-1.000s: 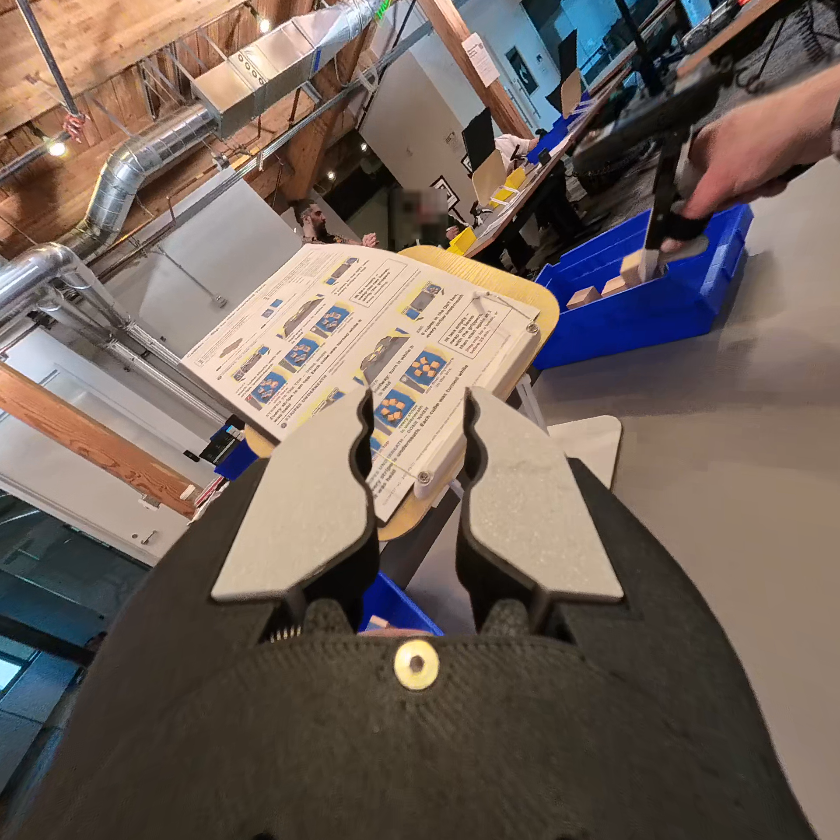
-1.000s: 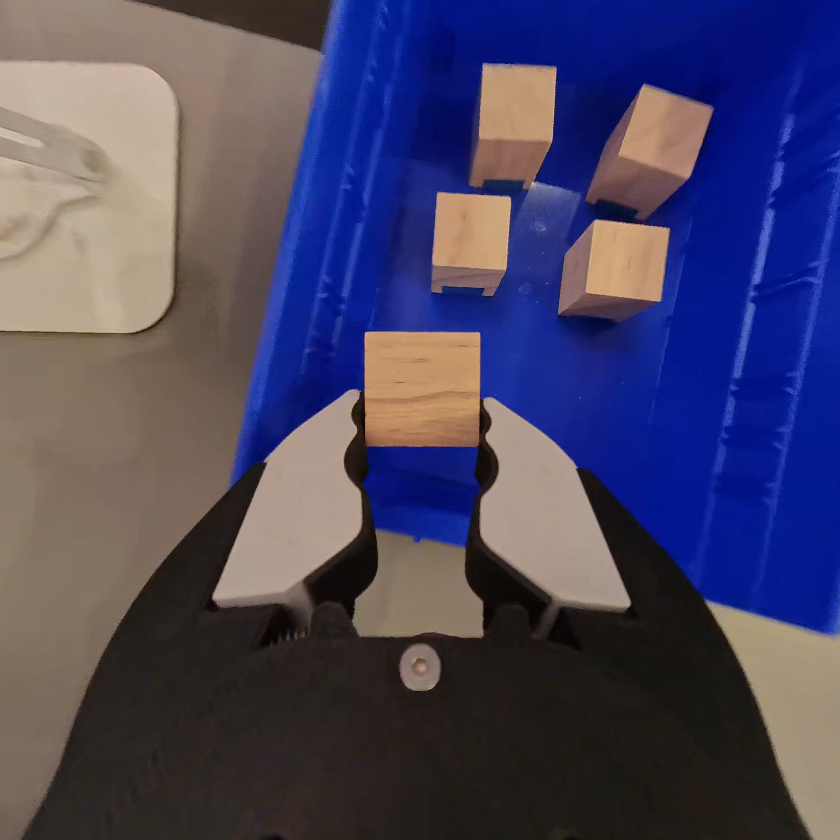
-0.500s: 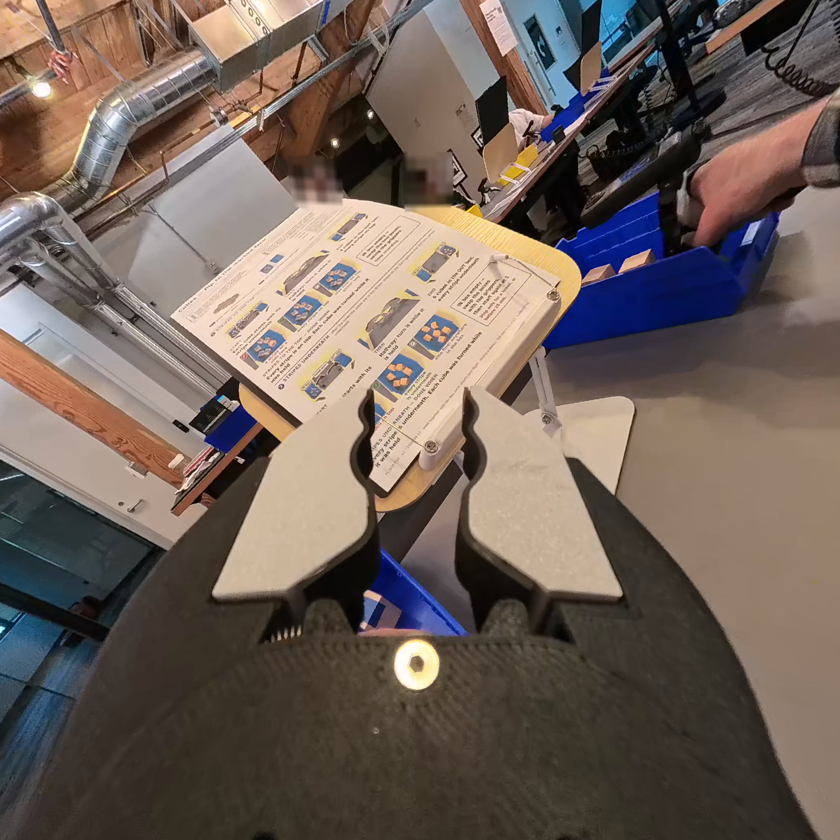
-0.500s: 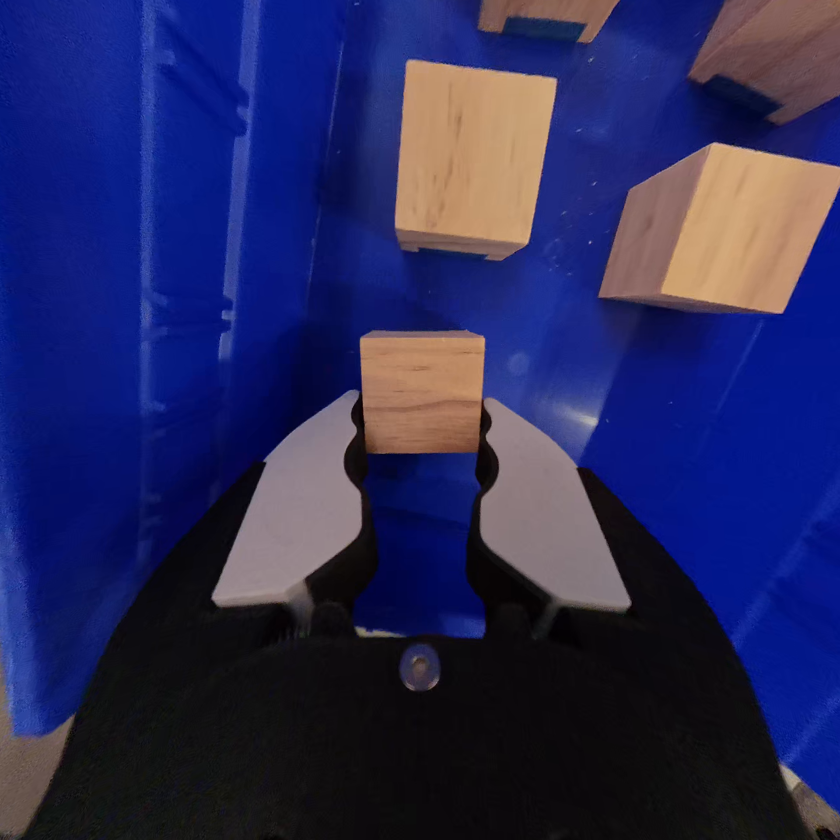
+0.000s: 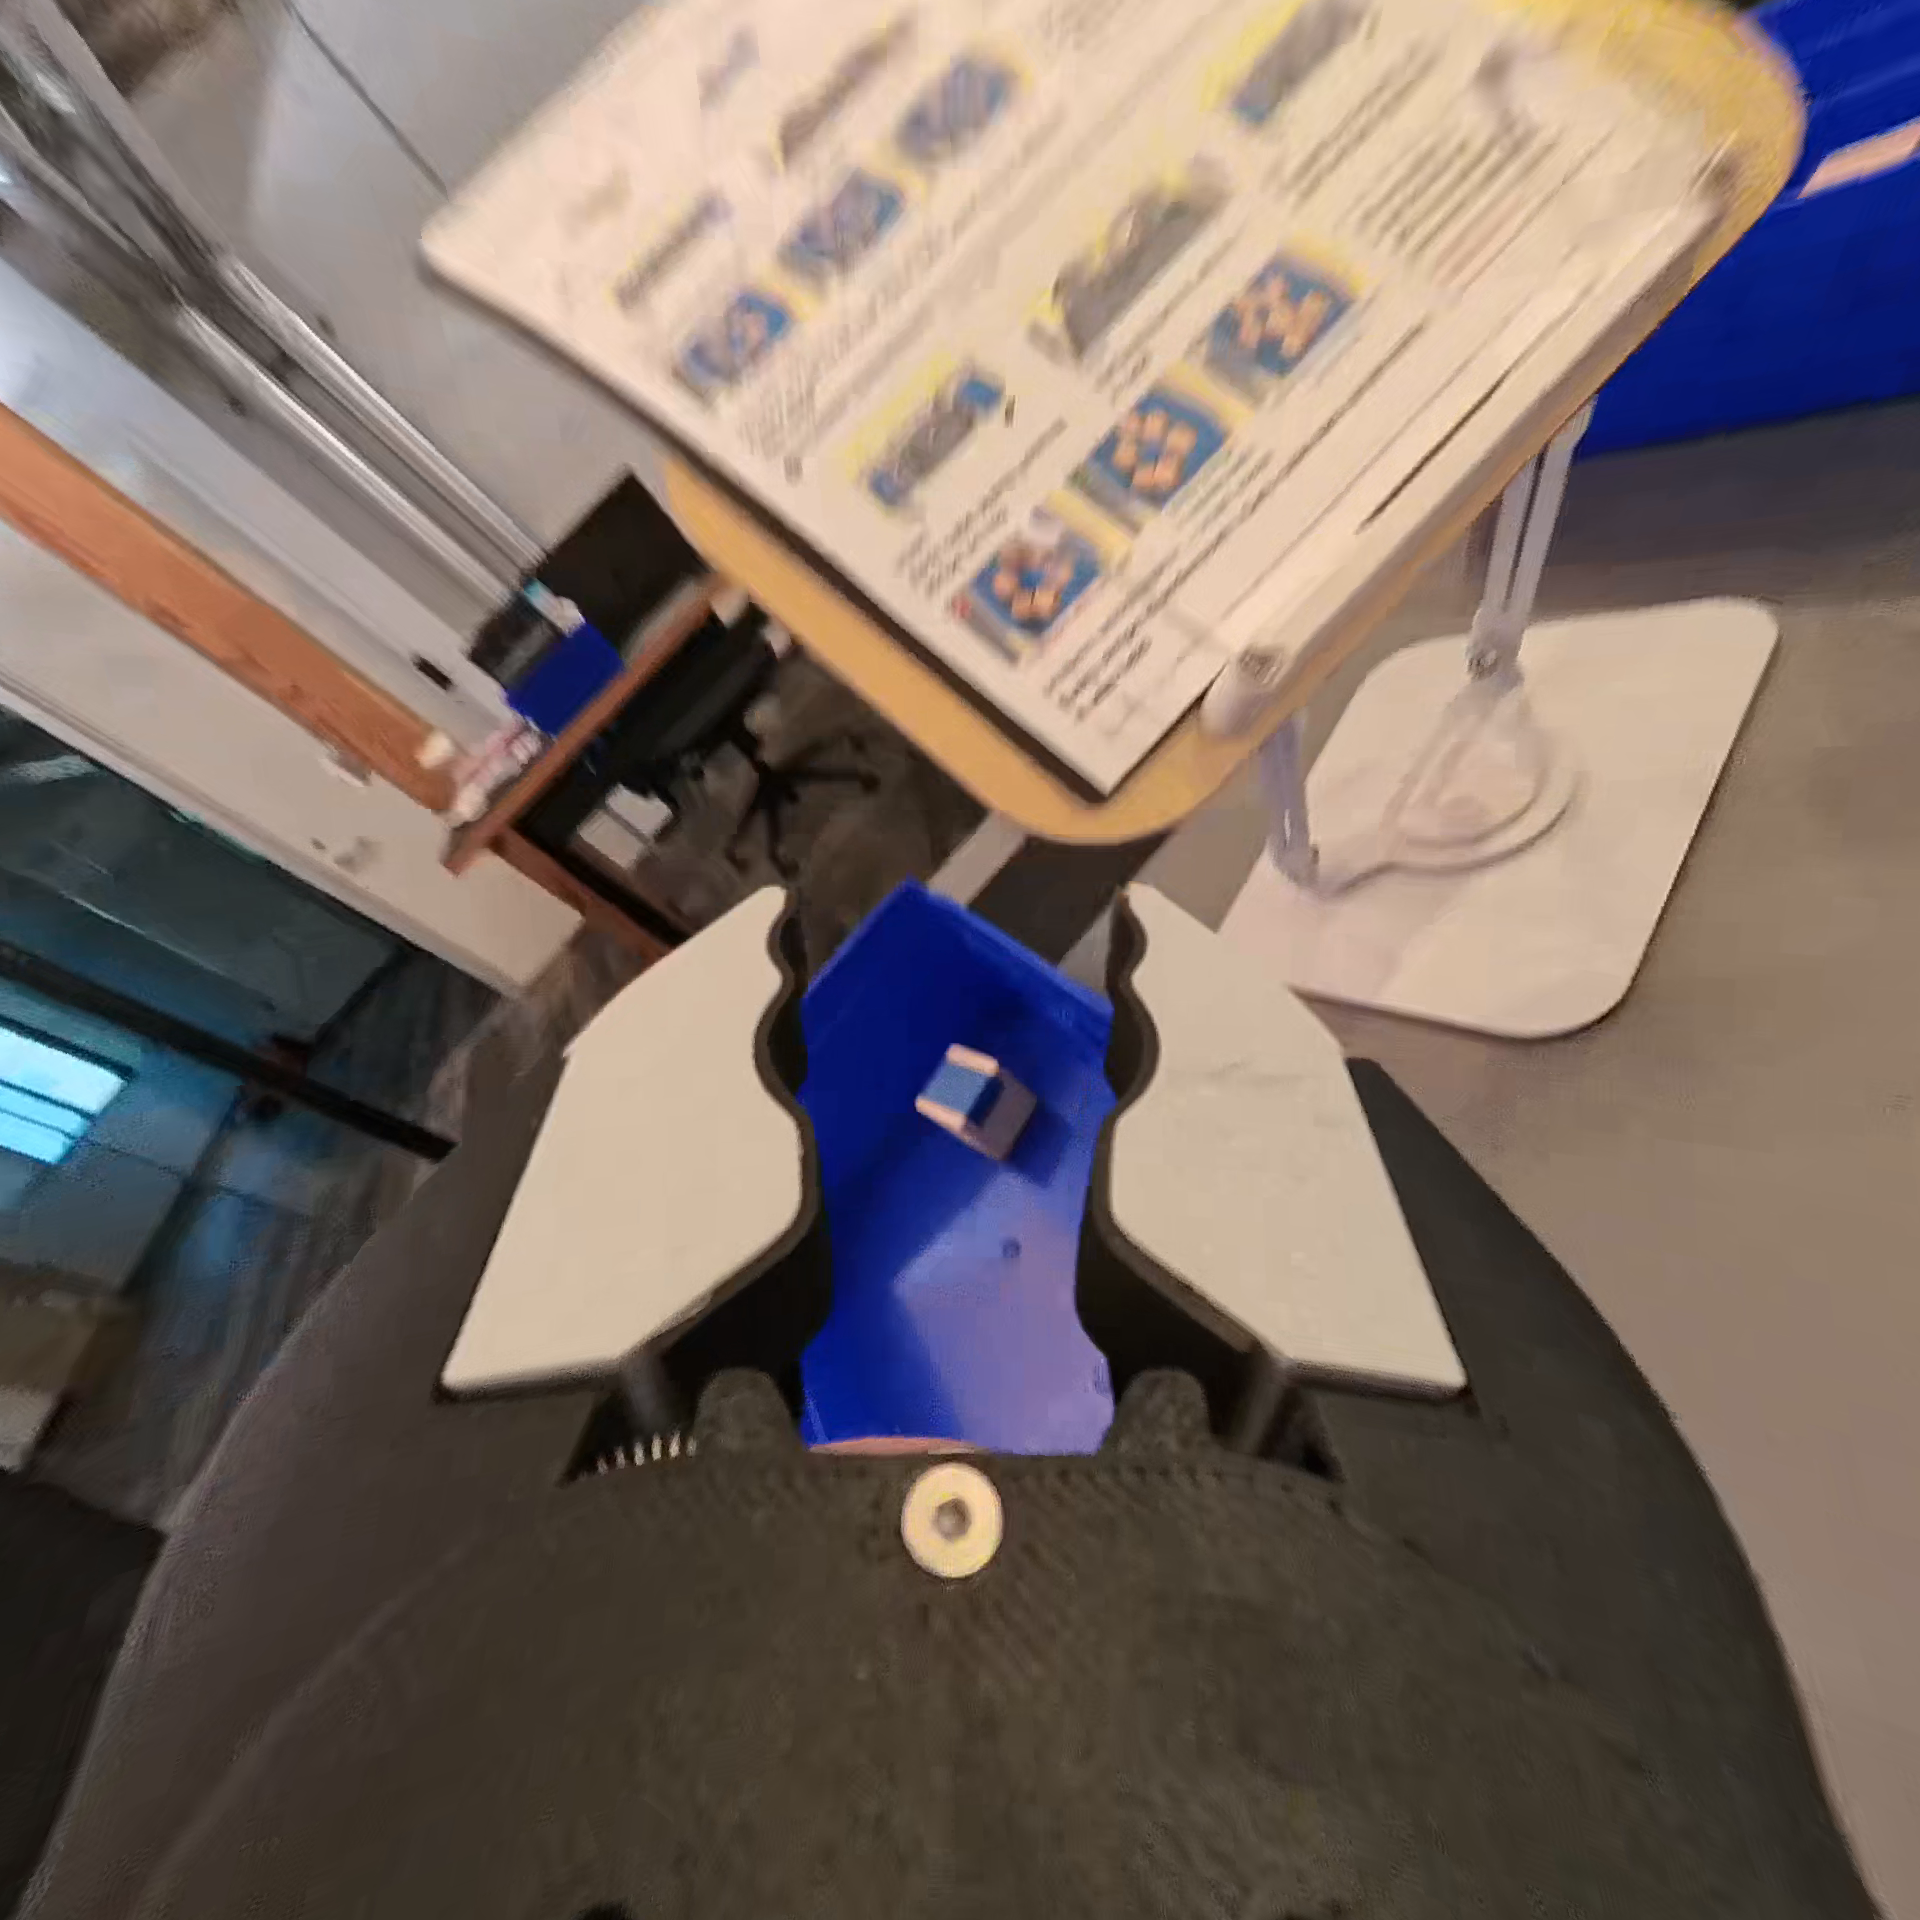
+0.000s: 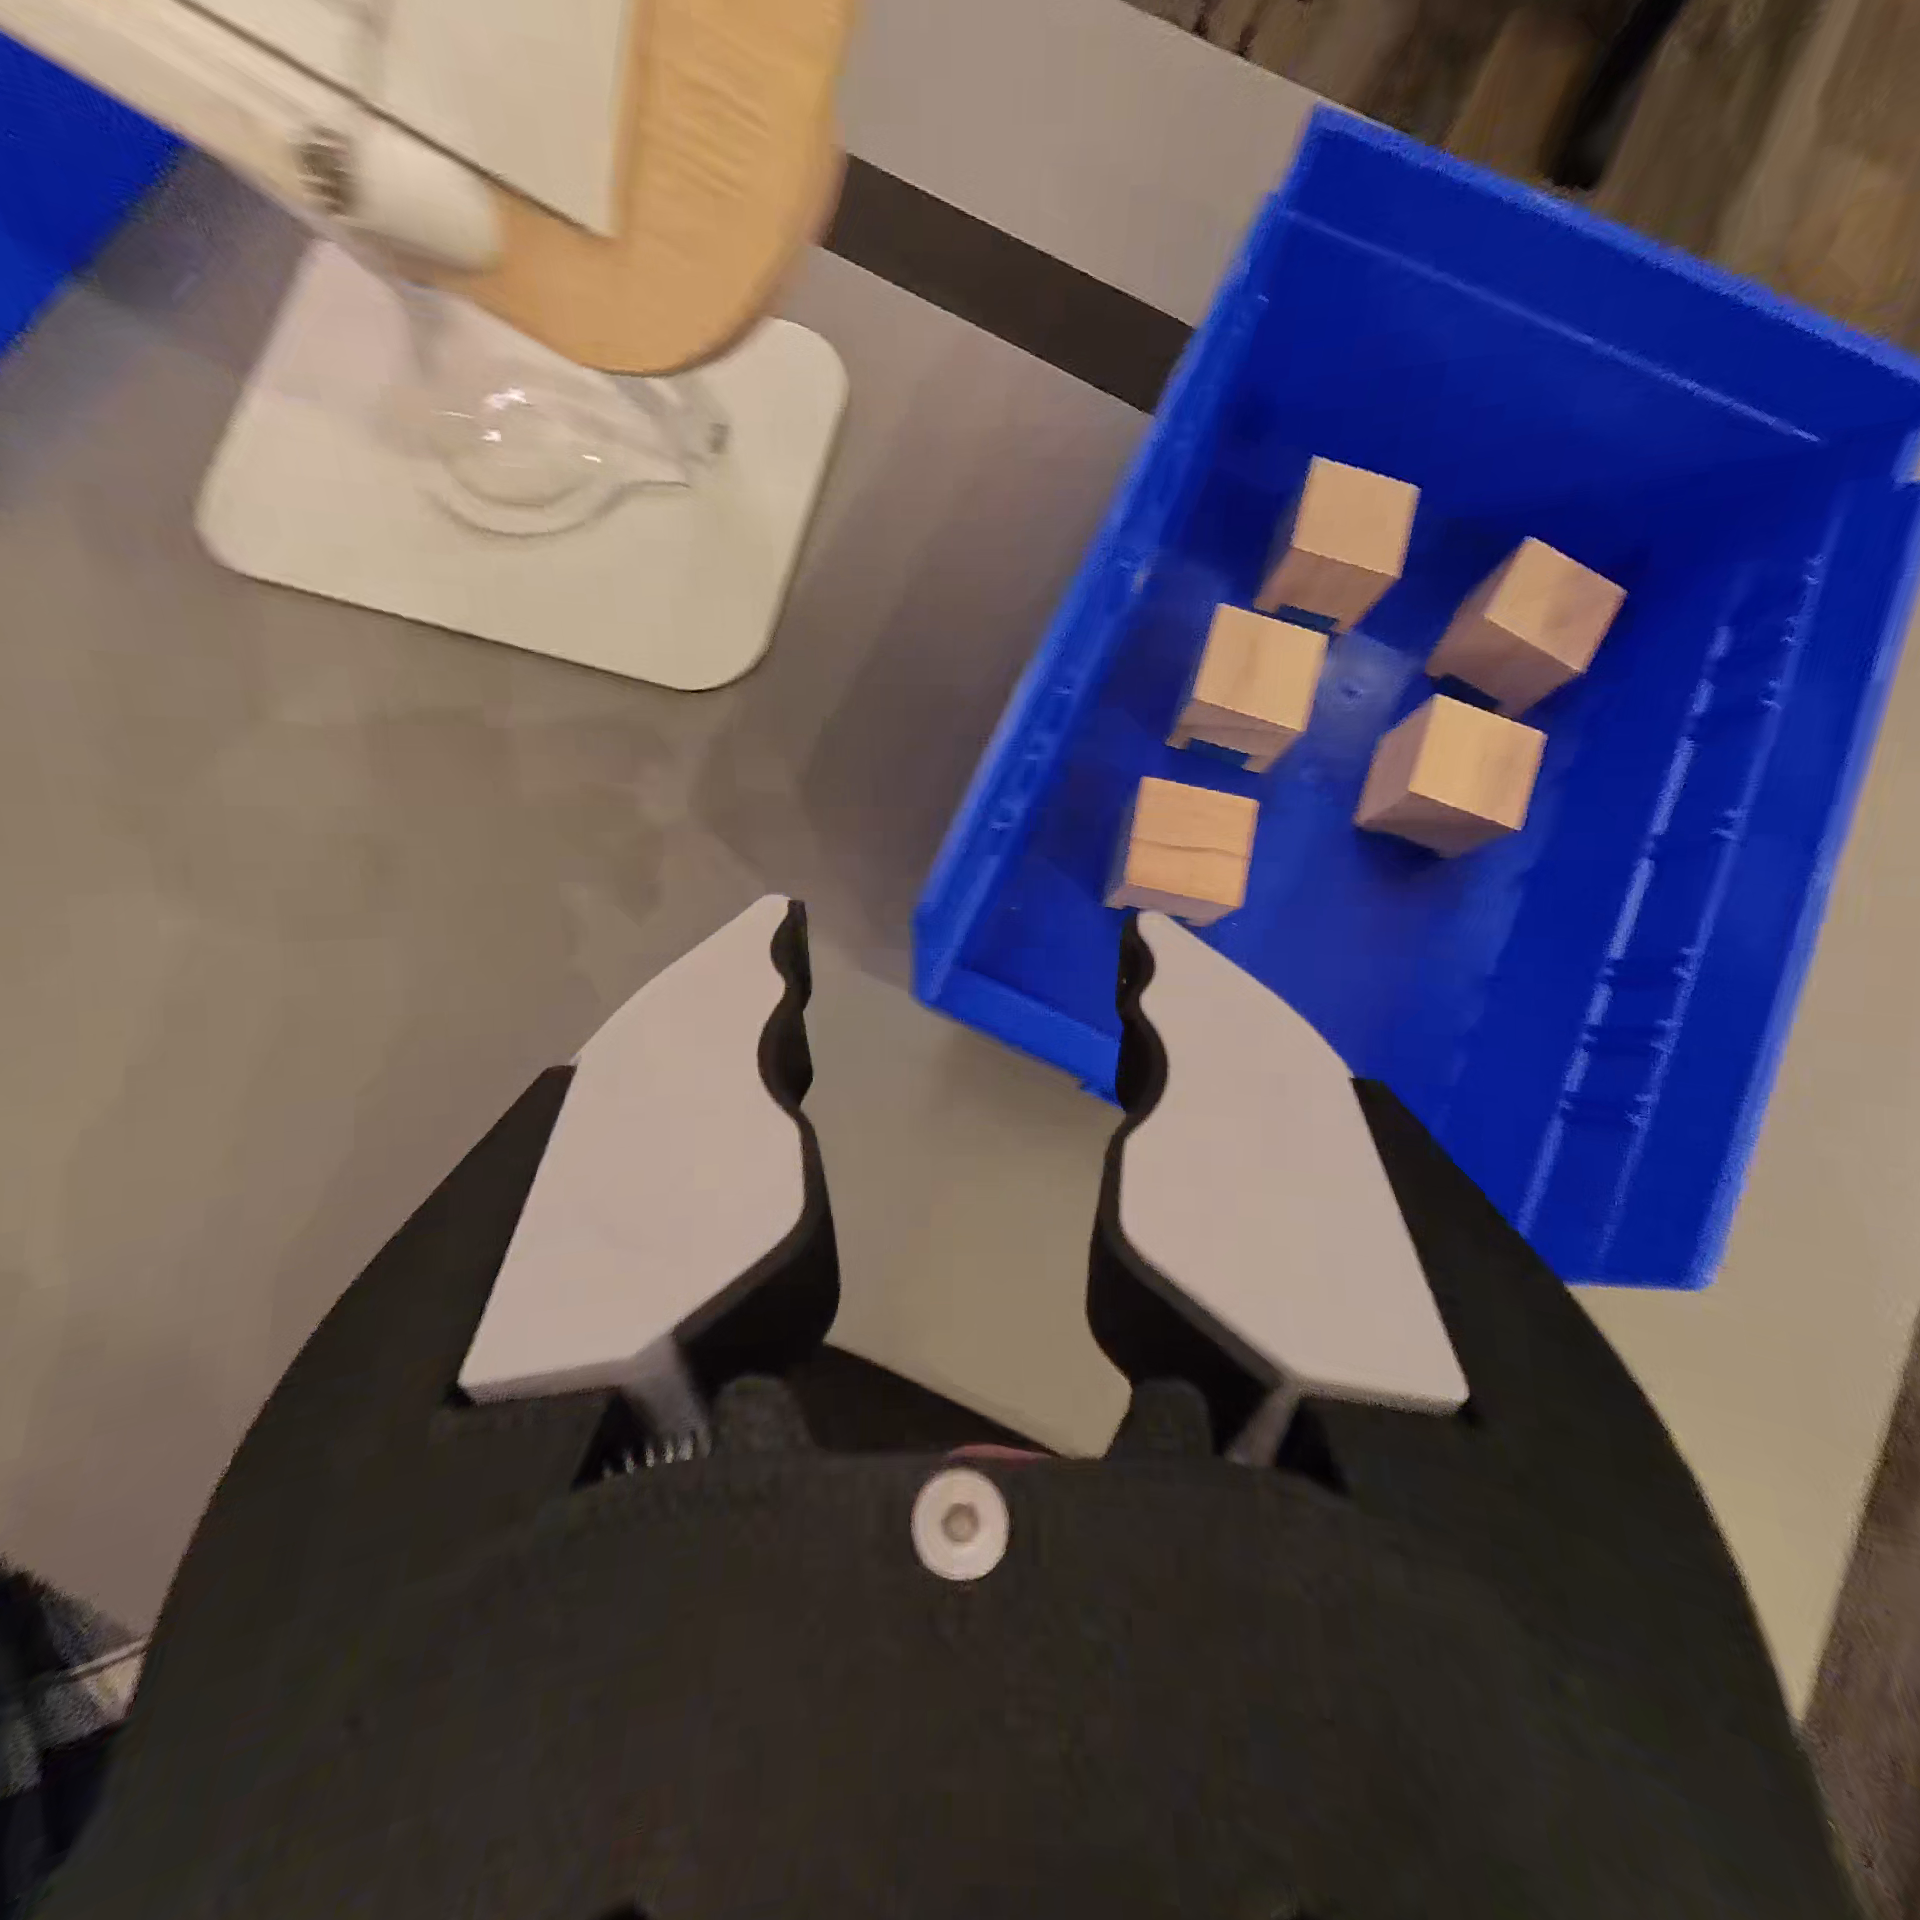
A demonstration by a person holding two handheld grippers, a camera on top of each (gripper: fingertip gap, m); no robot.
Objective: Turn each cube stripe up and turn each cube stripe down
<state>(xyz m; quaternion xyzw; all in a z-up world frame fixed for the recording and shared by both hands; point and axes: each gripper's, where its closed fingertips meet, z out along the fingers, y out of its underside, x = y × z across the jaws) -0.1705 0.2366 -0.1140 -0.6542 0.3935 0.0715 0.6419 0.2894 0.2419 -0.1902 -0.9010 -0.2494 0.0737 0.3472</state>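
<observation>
Cubes number five in the right wrist view, all wooden and all standing on the floor of one blue bin [image 6: 1714,935]. Nearest the camera is one cube [image 6: 1190,857] by the bin's near left corner; behind it stand a second [image 6: 1252,681] and a third [image 6: 1351,540], and to their right a fourth [image 6: 1455,769] and a fifth [image 6: 1532,623]. Each shows a plain wood top, and on at least two a sliver of blue peeks out at the bottom edge, though blur makes the rest hard to judge.

Right gripper [image 6: 961,935] hangs over the grey table [image 6: 364,883] just outside the bin's near left corner, its two fingers spread apart with only table and bin edge between them.

Left gripper [image 5: 951,935] likewise has its two fingers spread, holding nothing. Far below, seen between them, lies a second blue bin [image 5: 935,1247] with a single cube [image 5: 971,1107] in it, its upper face apparently blue, well clear of the fingers.

One document stand appears in both views: a white base plate [image 6: 520,582] on the table and a wooden board [image 5: 935,707] carrying one printed instruction sheet [image 5: 1039,312].
</observation>
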